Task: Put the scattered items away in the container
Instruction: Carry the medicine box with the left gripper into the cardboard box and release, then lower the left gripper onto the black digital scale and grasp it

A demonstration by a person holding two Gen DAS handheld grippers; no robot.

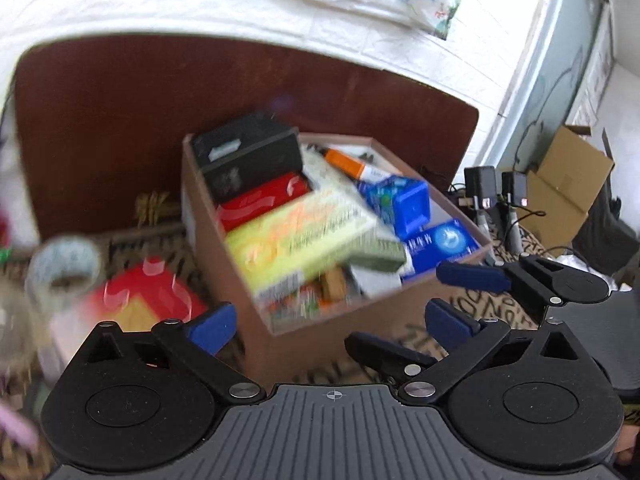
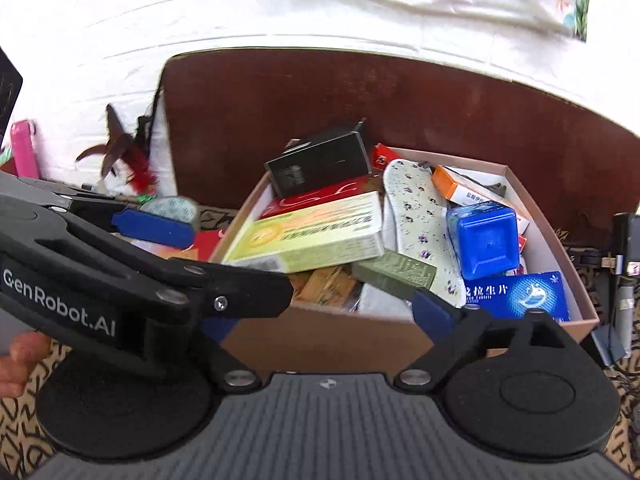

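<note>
A brown cardboard box point(image 1: 224, 256) point(image 2: 320, 344) stands on a patterned cloth, heaped with packets. On top lie a yellow-green carton point(image 2: 316, 232), a black case point(image 2: 320, 164), a red pack point(image 1: 260, 200), a spotted insole point(image 2: 416, 216), a blue square tub point(image 2: 484, 240) and a blue medicine box point(image 2: 520, 294). Left of the box lie a tape roll point(image 1: 66, 268) and a red packet point(image 1: 148, 300). My left gripper point(image 1: 330, 325) is open and empty before the box's near wall. My right gripper point(image 2: 326, 320) is open and empty at the same wall; the left gripper's body crosses in front and hides part of its left finger.
A dark brown board point(image 1: 200, 100) stands behind the box against white bedding. Black adapters point(image 1: 480, 180) with cables and an open carton point(image 1: 568, 184) sit to the right. A feathered toy point(image 2: 124, 160) and a pink object point(image 2: 24, 148) lie far left. A thumb point(image 2: 20, 360) shows.
</note>
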